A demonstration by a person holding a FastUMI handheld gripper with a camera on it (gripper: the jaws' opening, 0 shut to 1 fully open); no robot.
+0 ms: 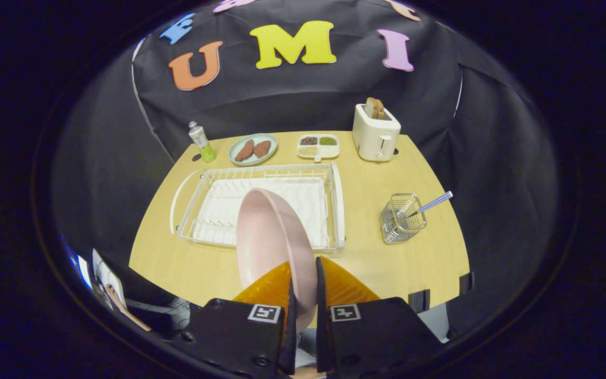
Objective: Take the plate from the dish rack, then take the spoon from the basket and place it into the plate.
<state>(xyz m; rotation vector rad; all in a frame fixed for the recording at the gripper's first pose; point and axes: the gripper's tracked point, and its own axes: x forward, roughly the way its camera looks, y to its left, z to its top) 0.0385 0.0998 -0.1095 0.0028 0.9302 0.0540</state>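
Note:
My gripper [303,276] is shut on the rim of a pink plate [269,237], which stands on edge between the orange fingers [269,287], lifted above the table's near side. Beyond the plate lies the white wire dish rack [334,210] with a white mat inside. To the right of the rack stands a small wire basket [402,218]. A spoon [432,202] with a blue-checked handle leans out of the basket toward the right.
At the back of the wooden table [376,258] stand a white toaster [375,132] with bread, a divided dish [318,146], a green plate [253,149] with two brown pieces and a small bottle [201,142]. Black cloth surrounds the table.

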